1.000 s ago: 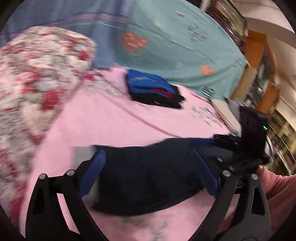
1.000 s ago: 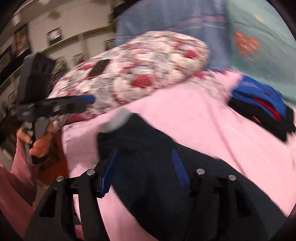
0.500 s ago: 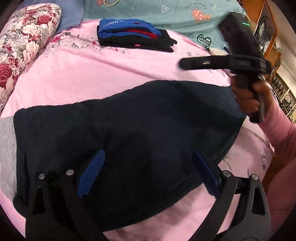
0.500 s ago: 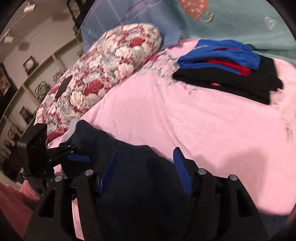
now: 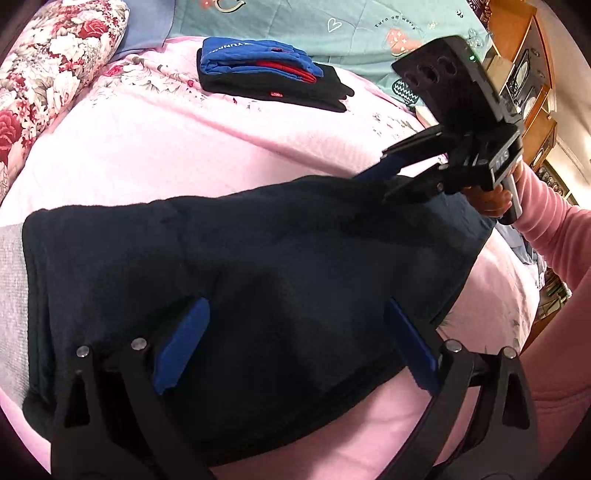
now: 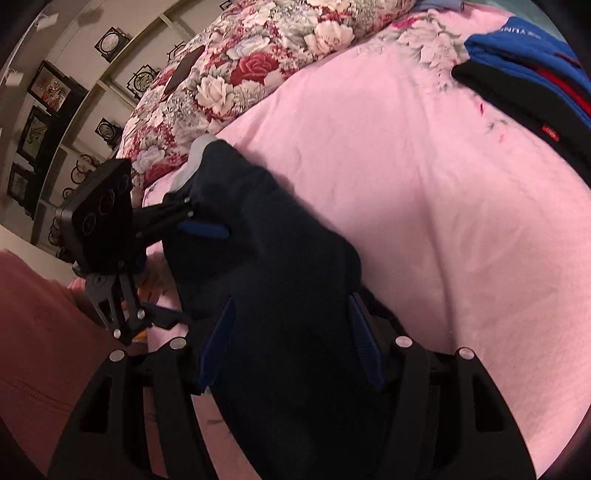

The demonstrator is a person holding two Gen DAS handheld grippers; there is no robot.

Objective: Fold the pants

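The dark navy pants (image 5: pixel 295 240) lie folded in a thick wad on the pink sheet (image 5: pixel 184 147), a grey band (image 5: pixel 13 295) showing at their left end. My left gripper (image 5: pixel 295 343) hovers low over their near side, jaws wide open, blue pads apart above the cloth. At the far right edge my right gripper (image 5: pixel 391 181) tips down, jaws apart, with the pants' edge between them. In the right wrist view the pants (image 6: pixel 288 258) fill the gap of my right gripper (image 6: pixel 291 343). The left gripper (image 6: pixel 192 273) straddles the near edge there.
A folded stack of blue, red and black clothes (image 5: pixel 269 77) sits at the back of the bed. A floral pillow (image 5: pixel 48 74) lies on the left and a teal quilt (image 5: pixel 332 29) behind. A pink sleeve (image 5: pixel 554 236) and wooden shelves (image 5: pixel 524 74) stand on the right.
Both grippers have come down onto the pants. The right one swung from above the cloth to its far right edge. The pants now lie spread on the sheet.
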